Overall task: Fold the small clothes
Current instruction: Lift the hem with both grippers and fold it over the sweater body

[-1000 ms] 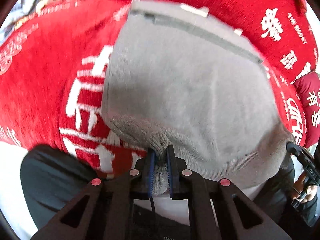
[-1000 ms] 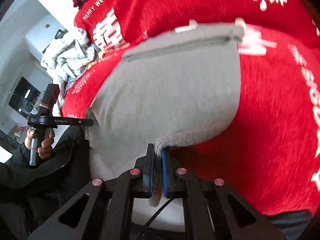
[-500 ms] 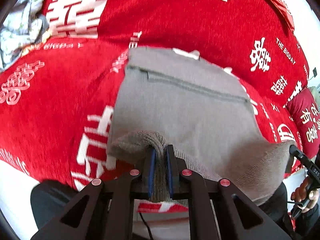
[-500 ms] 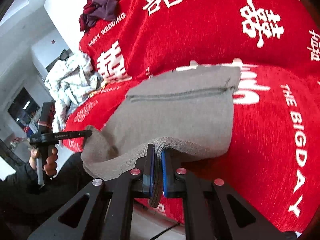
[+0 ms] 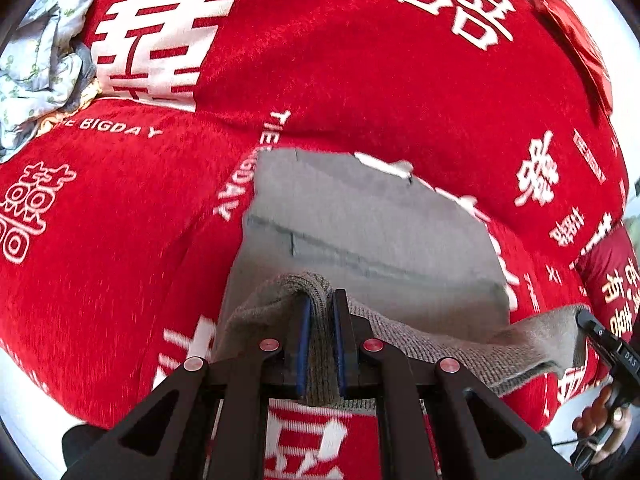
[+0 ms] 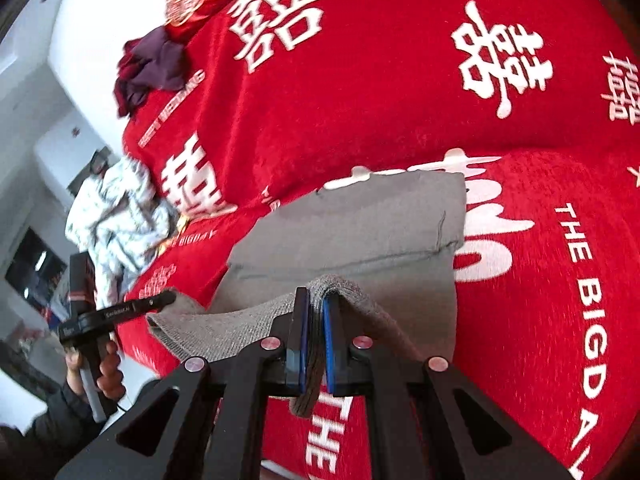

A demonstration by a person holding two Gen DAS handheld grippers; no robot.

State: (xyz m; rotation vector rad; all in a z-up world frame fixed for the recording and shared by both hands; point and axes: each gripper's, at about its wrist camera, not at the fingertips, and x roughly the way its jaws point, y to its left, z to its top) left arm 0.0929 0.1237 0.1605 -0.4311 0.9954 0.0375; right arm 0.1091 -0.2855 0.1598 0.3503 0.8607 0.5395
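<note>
A grey knit garment [image 5: 372, 232] lies spread on a red cover [image 5: 360, 80] printed with white characters. Its far part rests flat, showing a stitched seam line across it and a smooth inner face. The near edge is ribbed and coarser, lifted off the cover. The left hand-held gripper [image 5: 320, 340] is closed tight on one corner of that edge; the right hand-held gripper [image 6: 315, 344] pinches the other corner, the hem sagging between them.

A home living room: a sofa under a red wedding-print cover [image 5: 360, 80], crumpled laundry [image 6: 116, 216] heaped at one end.
</note>
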